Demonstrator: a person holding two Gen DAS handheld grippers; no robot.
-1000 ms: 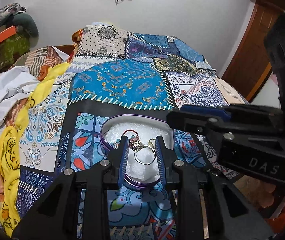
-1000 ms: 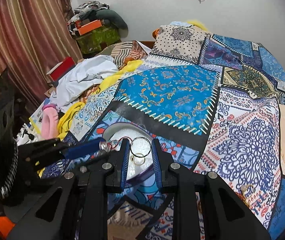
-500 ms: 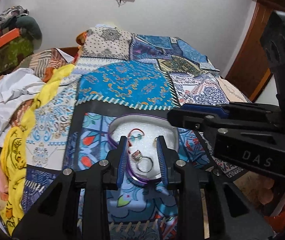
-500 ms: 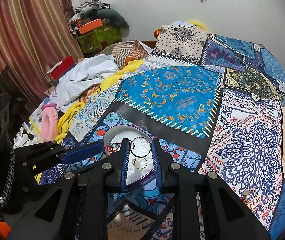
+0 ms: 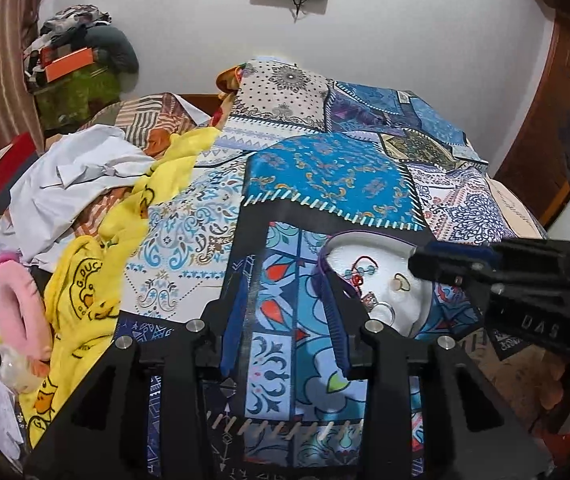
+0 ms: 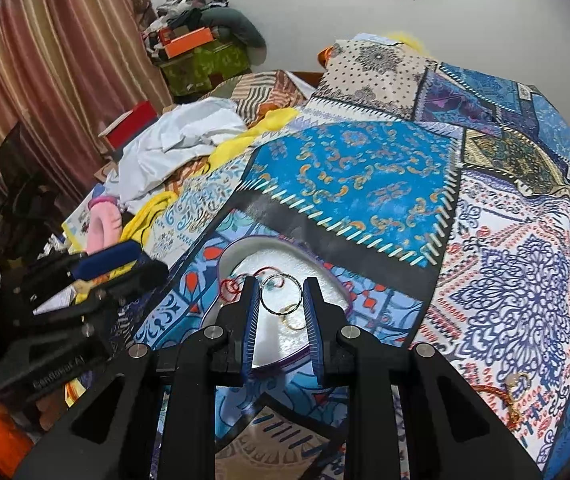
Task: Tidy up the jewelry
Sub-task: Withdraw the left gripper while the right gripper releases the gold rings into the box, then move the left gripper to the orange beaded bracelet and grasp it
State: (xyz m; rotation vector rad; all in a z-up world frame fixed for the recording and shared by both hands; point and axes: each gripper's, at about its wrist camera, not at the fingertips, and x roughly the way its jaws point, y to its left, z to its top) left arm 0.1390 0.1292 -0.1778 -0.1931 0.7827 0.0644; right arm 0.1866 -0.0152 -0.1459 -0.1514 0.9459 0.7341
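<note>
A round purple-rimmed jewelry tray (image 5: 327, 250) with white foam lies on the patterned bedspread; it also shows in the right wrist view (image 6: 225, 254). On the foam lie a silver stone ring (image 5: 381, 310), a red thread piece (image 5: 361, 272) and a gold ring (image 5: 401, 284). My left gripper (image 5: 285, 320) is open and empty, just left of the tray. My right gripper (image 6: 281, 300) is shut on a thin silver bangle (image 6: 281, 299), held above the tray. A gold ring (image 6: 295, 322) lies below it.
Another jewelry piece on red thread (image 6: 517, 384) lies on the bedspread at the right. White and yellow clothes (image 5: 85, 184) and a pink item (image 5: 13, 304) pile at the left. Curtains (image 6: 45, 60) and boxes stand behind.
My left gripper let go of the silver stone ring onto the tray's foam, opened wide and drew back to the left. My right gripper kept the bangle over the tray.
</note>
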